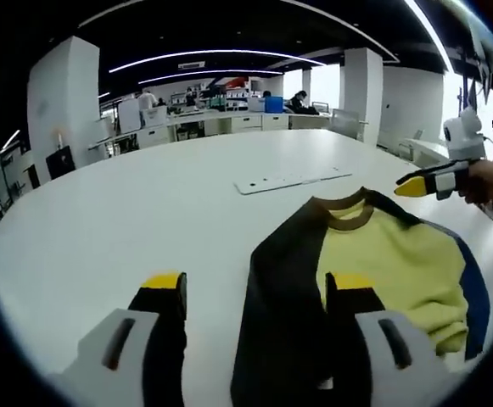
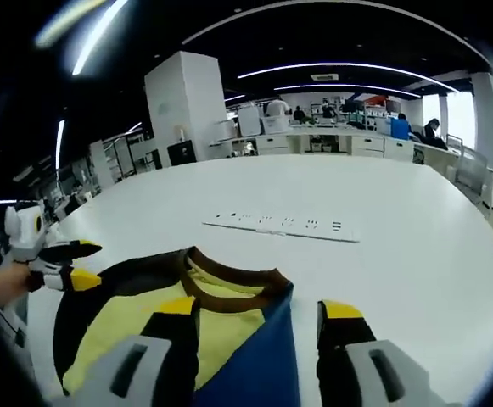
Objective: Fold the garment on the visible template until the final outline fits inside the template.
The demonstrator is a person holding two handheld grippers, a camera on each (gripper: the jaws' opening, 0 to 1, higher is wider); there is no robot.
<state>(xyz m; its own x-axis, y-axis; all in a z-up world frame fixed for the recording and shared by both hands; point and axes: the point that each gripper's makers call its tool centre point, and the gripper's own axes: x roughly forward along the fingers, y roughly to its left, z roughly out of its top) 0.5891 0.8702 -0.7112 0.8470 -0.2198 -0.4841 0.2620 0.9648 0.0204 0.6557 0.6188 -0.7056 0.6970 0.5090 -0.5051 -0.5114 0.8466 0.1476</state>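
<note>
1. Left gripper view: our left gripper (image 1: 254, 297) hangs over the garment (image 1: 356, 280) on the white desk (image 1: 144, 203), jaws spread, pinching nothing. We should pinch the black side's edge cleanly.
2. Right gripper view: the right gripper (image 2: 259, 322), jaws spread, straddles the blue side; we should lift both sides evenly.

Opposed low views — shared garment (image 1: 373, 263)
</note>
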